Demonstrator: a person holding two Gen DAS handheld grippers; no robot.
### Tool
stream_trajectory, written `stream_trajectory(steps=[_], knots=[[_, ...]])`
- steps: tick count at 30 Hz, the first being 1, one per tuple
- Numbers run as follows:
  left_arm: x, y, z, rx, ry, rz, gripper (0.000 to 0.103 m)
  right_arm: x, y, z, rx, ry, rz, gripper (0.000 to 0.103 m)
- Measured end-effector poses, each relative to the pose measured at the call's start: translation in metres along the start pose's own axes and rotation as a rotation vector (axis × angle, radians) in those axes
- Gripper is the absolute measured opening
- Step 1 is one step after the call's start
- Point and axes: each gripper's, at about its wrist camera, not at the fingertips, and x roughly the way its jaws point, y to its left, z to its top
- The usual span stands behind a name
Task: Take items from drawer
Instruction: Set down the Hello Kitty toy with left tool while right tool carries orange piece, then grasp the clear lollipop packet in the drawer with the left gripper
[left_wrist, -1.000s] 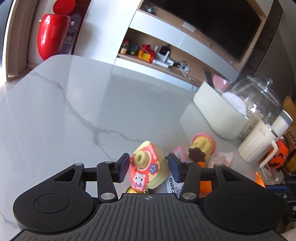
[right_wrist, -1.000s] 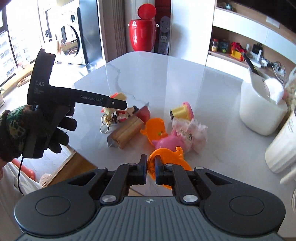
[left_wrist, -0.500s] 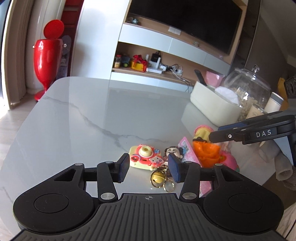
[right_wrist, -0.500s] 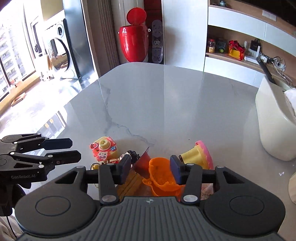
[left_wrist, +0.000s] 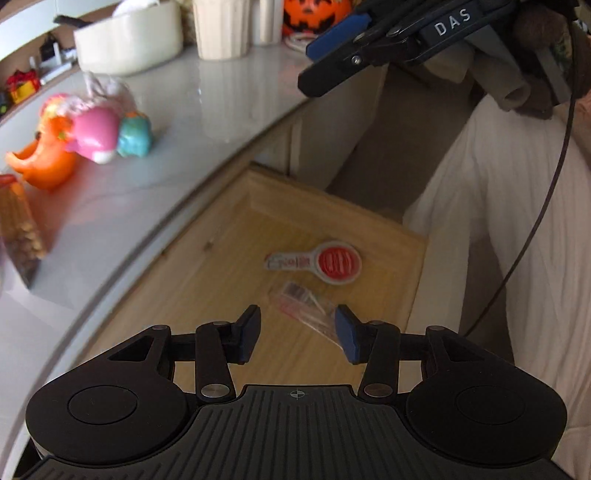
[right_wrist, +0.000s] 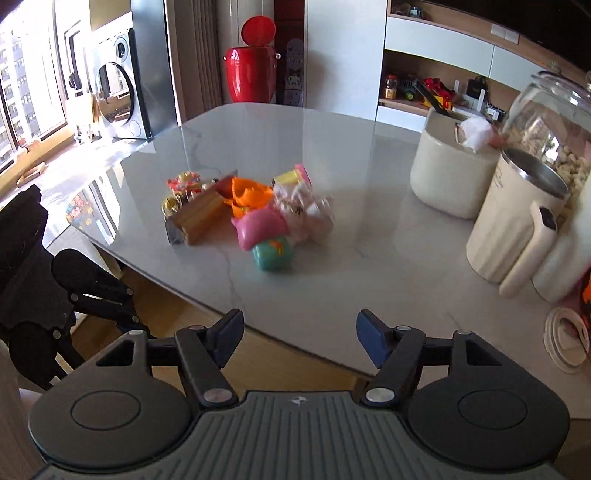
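The left gripper (left_wrist: 297, 334) hangs over the open wooden drawer (left_wrist: 236, 266) with its jaws spread and nothing between the pads. Just beyond its right pad, on the drawer floor, lies a small clear packet (left_wrist: 306, 304) with reddish contents; blur keeps its contents from being read, and its near end runs behind that pad. A little farther in lies a flat white tool with a round red head (left_wrist: 317, 263), apart from the packet.

The right gripper (right_wrist: 299, 338) is over the near edge of the marble worktop (right_wrist: 369, 266); its jaws are opening and hold nothing. In the left wrist view it shows at the top right, cut off by the frame, with a gloved hand (left_wrist: 546, 40) behind it.

Out on the worktop sits a loose heap of toys: an orange shell (right_wrist: 249, 194), a pink piece (right_wrist: 260, 225), a teal one (right_wrist: 273, 251), a crumpled clear bag (right_wrist: 306, 210) and a snack packet (right_wrist: 197, 218). They overlap, so the ones at the back are hard to make out. A cream tub (right_wrist: 448, 177), a cream jug (right_wrist: 513, 229) and a glass jar (right_wrist: 554, 122) stand well to the right, the jar cut by the frame.
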Motion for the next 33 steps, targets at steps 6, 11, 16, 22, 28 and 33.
stream_trajectory(steps=[6, 11, 16, 22, 28, 33], knots=[[0.062, -0.011, 0.029, -0.039, 0.139, 0.041, 0.047, 0.021, -0.047, -0.05, 0.21, 0.07, -0.042, 0.069], [0.109, 0.0, 0.042, -0.229, 0.298, 0.001, 0.047, 0.013, -0.073, -0.06, 0.321, 0.048, -0.04, 0.079], [0.146, 0.016, 0.038, -0.356, 0.466, 0.018, 0.047, 0.001, -0.075, -0.063, 0.324, 0.008, -0.009, 0.082], [0.168, 0.013, 0.043, -0.404, 0.524, 0.002, 0.051, -0.011, -0.074, -0.061, 0.317, -0.041, 0.039, 0.084], [0.181, 0.0, 0.057, -0.345, 0.538, 0.086, 0.052, -0.016, -0.078, -0.061, 0.331, -0.057, 0.042, 0.086], [0.183, -0.012, 0.057, -0.25, 0.539, 0.128, 0.05, -0.018, -0.079, -0.064, 0.33, -0.059, 0.023, 0.088]])
